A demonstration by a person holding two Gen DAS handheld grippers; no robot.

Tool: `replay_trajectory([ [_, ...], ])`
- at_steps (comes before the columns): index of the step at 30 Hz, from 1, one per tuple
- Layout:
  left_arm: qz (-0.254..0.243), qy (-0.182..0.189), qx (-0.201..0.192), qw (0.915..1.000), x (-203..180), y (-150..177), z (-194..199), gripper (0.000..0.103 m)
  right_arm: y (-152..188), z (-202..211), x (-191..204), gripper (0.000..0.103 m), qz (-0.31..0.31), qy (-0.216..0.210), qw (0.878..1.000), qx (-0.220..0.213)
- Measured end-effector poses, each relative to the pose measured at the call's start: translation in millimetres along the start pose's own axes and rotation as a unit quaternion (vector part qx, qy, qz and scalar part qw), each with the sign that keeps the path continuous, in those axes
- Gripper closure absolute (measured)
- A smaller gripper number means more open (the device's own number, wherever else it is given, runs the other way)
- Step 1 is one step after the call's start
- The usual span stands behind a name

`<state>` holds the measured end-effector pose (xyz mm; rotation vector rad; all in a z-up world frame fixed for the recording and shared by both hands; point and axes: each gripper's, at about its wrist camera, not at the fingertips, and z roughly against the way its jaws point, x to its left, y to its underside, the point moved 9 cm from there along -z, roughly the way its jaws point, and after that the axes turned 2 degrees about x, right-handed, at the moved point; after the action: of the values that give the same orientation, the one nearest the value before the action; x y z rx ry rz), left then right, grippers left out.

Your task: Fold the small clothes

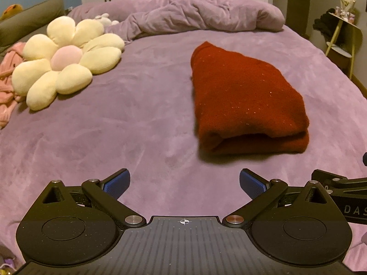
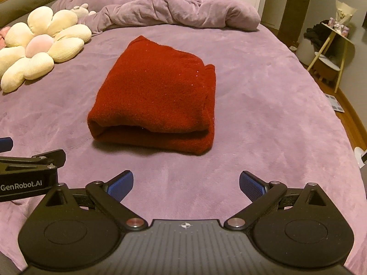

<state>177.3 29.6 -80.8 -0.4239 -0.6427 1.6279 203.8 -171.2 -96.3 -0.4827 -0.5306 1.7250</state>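
A dark red knitted garment (image 1: 245, 96) lies folded into a thick bundle on the purple bed (image 1: 137, 119); it also shows in the right wrist view (image 2: 158, 96). My left gripper (image 1: 184, 183) is open and empty, held above the bed, near side and left of the bundle. My right gripper (image 2: 186, 183) is open and empty, near side of the bundle and slightly to its right. Neither touches the garment. The left gripper's body (image 2: 29, 171) shows at the left edge of the right wrist view, and the right gripper's body (image 1: 344, 192) at the right edge of the left wrist view.
A cream flower-shaped cushion (image 1: 66, 59) lies at the left, with pink cloth (image 1: 6, 80) beside it. A crumpled purple duvet (image 1: 201, 13) lies across the far end. A small side table (image 2: 332, 45) stands right of the bed over wooden floor.
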Motion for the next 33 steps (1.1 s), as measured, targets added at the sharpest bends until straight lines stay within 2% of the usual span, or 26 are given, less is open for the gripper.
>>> replay_trajectory([
  [33,0.005,0.011,0.001,0.9999,0.0,1.5,4.3,0.0,1.4,5.7,-1.3,0.004,-0.016,-0.004,1.0,-0.004],
])
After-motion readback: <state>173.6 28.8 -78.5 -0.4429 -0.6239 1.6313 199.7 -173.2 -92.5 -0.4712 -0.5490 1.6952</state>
